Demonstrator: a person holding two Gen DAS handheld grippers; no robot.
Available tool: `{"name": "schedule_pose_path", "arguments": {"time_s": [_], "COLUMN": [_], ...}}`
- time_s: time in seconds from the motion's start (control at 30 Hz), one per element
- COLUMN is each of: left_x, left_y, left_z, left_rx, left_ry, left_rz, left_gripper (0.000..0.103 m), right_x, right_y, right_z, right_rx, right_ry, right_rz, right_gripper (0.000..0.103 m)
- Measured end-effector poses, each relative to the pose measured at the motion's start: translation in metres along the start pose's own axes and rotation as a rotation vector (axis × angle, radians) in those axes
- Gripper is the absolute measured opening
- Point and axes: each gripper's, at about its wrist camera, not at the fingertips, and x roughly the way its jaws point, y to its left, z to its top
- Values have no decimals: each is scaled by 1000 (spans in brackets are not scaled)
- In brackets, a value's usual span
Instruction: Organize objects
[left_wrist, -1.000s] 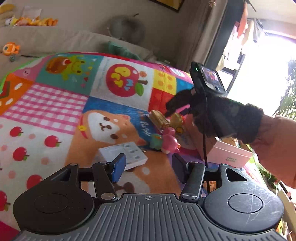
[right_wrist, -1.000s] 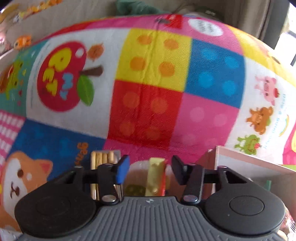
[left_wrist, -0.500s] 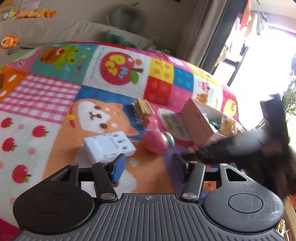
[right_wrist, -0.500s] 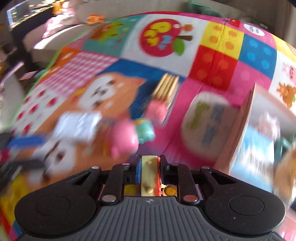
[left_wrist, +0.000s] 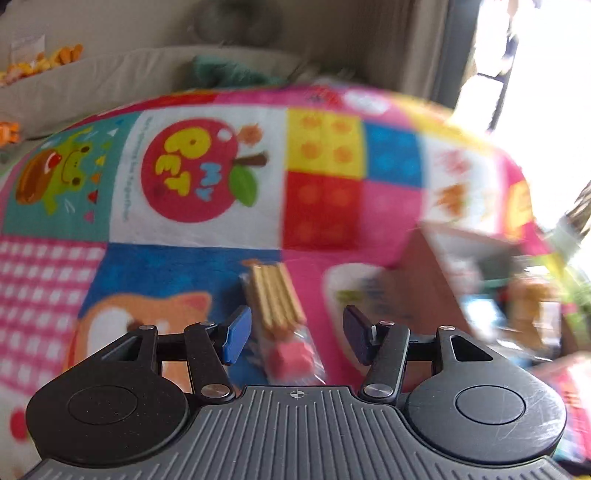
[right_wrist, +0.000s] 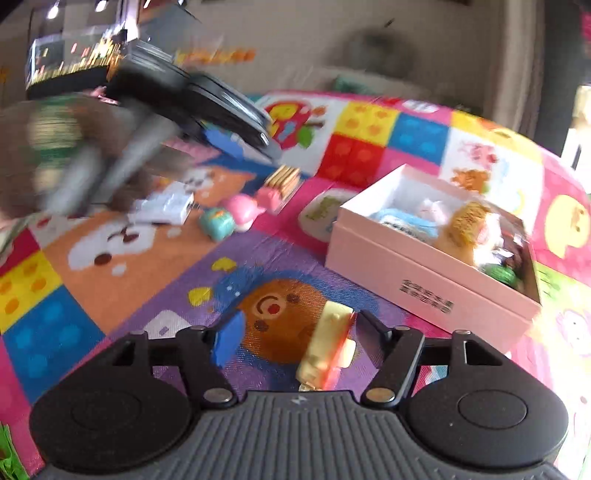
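In the left wrist view my left gripper (left_wrist: 295, 336) is open, its blue pads either side of a clear packet of biscuit sticks (left_wrist: 275, 302) lying on the colourful play mat (left_wrist: 325, 184). My right gripper (right_wrist: 297, 334) hovers over the mat with its jaws opening. A small yellow toy with an orange-red side (right_wrist: 327, 347) sits tilted between them, close against the right finger and clear of the left pad. The pink box (right_wrist: 424, 284) stands just right of it, open-topped, holding several toys. The left gripper (right_wrist: 177, 96) shows as a blur at upper left.
On the mat left of the box lie a white power adapter (right_wrist: 162, 205), a pink toy (right_wrist: 242, 212), a teal toy (right_wrist: 218, 223) and the biscuit packet (right_wrist: 282, 181). A grey sofa back (left_wrist: 110, 74) runs behind the mat. Bright window light comes from the right.
My left gripper swung past the white adapter and pink toy up to the biscuit packet. My right gripper shut on the yellow toy, carried it back beside the pink box, and its jaws have parted.
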Motion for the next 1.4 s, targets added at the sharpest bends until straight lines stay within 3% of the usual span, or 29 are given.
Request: {"name": "schedule_pose_path", "arguments": {"time_s": [0.17,0.3,0.37,0.47,0.67,1.0,1.17,1.23,1.4], "left_x": [46,59,55,45,10,-75,-107,-116,-132], "left_y": [-10,-11,-14,-24,-58,-65,-71,-70,-61], "left_z": [13,9,6,-5,-55,-134,-167,-177,-193], "left_rx": [24,-4,1,44,221,249,315,306,271], "left_ry": [94,133,137,167,197,212,190,186,155], "left_rz": [70,110,115,58,-16,-189,-215,-226,-233], "left_gripper": [57,38,37,37,37,37,37,37,37], "right_x": [-25,-32,-31,-31,-24,-13,-4,3,2], "right_y": [-14,-30,-35,-43,-55,-57,-55,-58,-58], "right_z": [-27,-42,-49,-50,-49,-46,-43,-43,-44], "right_rx": [65,163,195,252,314,327,315,331,345], "right_ry": [-101,-138,-144,-160,-140,-78,5,58,71], "right_rz": [-31,-45,-54,-50,-20,-24,-10,21,30], "right_gripper": [86,90,91,94,98,103,103,103,103]}}
